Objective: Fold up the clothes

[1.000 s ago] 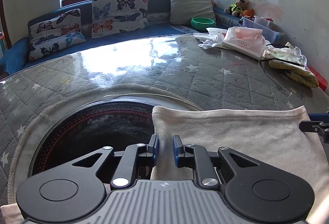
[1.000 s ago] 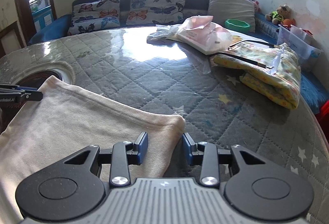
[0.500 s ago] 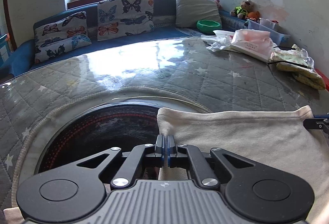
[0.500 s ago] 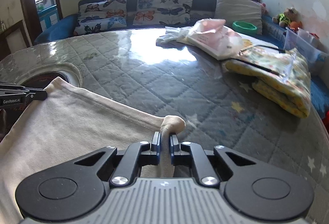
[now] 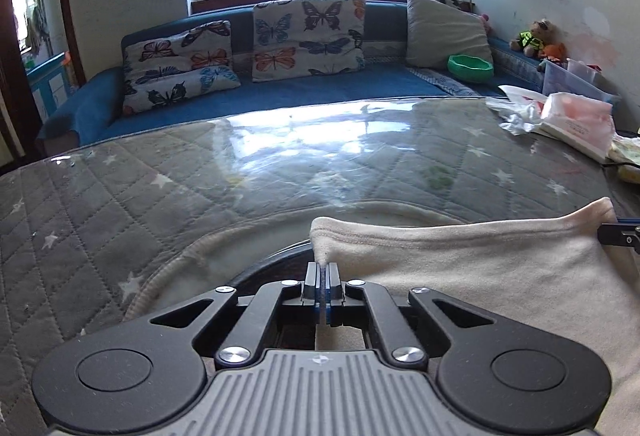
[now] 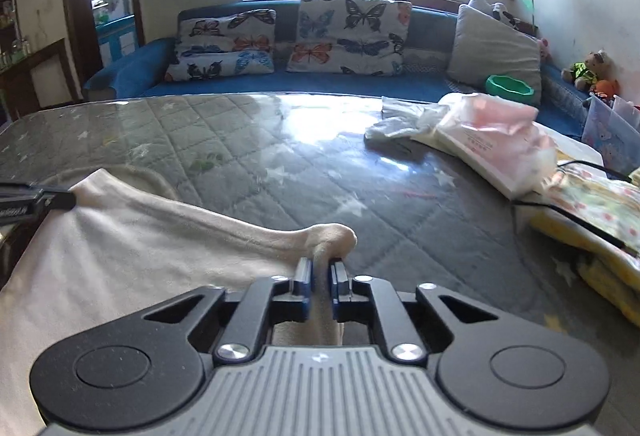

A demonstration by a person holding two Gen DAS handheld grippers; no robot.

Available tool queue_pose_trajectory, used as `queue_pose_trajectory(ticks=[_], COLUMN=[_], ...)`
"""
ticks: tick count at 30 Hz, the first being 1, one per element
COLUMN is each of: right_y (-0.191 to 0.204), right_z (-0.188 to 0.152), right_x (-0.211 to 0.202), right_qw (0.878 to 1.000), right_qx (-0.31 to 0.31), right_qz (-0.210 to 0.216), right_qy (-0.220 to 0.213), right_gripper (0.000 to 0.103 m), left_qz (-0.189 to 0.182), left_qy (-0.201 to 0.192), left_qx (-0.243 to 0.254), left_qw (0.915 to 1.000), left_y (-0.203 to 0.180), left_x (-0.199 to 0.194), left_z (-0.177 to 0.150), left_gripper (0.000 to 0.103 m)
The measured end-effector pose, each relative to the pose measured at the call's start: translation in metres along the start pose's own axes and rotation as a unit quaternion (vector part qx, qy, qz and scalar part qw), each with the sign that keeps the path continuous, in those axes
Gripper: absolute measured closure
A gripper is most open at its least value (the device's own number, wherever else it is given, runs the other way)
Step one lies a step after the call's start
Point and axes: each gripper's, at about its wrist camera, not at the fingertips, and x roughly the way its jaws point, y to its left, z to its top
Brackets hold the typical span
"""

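A cream cloth garment (image 5: 480, 276) hangs stretched between my two grippers, lifted off the quilted table (image 5: 240, 176). My left gripper (image 5: 321, 276) is shut on the garment's left top corner. My right gripper (image 6: 320, 274) is shut on the right top corner, with the fabric (image 6: 160, 256) bunched between the blue pads. The right gripper's tip shows at the right edge of the left wrist view (image 5: 620, 234), and the left gripper's tip shows at the left edge of the right wrist view (image 6: 36, 198).
A round dark opening (image 5: 280, 256) with a cream rim sits in the table under the left gripper. Plastic bags and a pink packet (image 6: 488, 140) and a folded yellow floral cloth (image 6: 592, 212) lie at the right. A blue sofa (image 5: 300, 92) with butterfly cushions stands behind.
Both grippers closed on the garment's top corners, then lifted them; the cloth edge now hangs raised and the view tilts higher toward the sofa.
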Motion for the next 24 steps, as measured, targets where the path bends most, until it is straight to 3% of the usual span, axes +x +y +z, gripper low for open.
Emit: queue_pose_trajectory(ticks=[4, 10, 17, 24], right_y=[0.010, 0.039, 0.092, 0.115], right_z=[0.001, -0.028, -0.082, -0.114], right_x=[-0.007, -0.052, -0.101, -0.134], right_qw=[1.000, 0.991, 0.966, 0.963], right_qx=[-0.014, -0.085, -0.162, -0.179], right_qz=[0.019, 0.102, 0.196, 0.200], right_qy=[-0.001, 0.020, 0.047, 0.034], right_gripper=[0.085, 0.072, 0.071, 0.071], left_qz=[-0.005, -0.011, -0.073, -0.141], left_qy=[0.005, -0.003, -0.017, -0.020], left_qx=[-0.015, -0.002, 0.054, 0.121], left_qw=[0.9999, 0.9999, 0.9957, 0.9824], left_y=[0.012, 0.013, -0.014, -0.052], left_x=[-0.002, -0.033, -0.097, -0.152], left_z=[-0.005, -0.019, -0.060, -0.107], left_gripper=[0.094, 0.089, 0.089, 0.082])
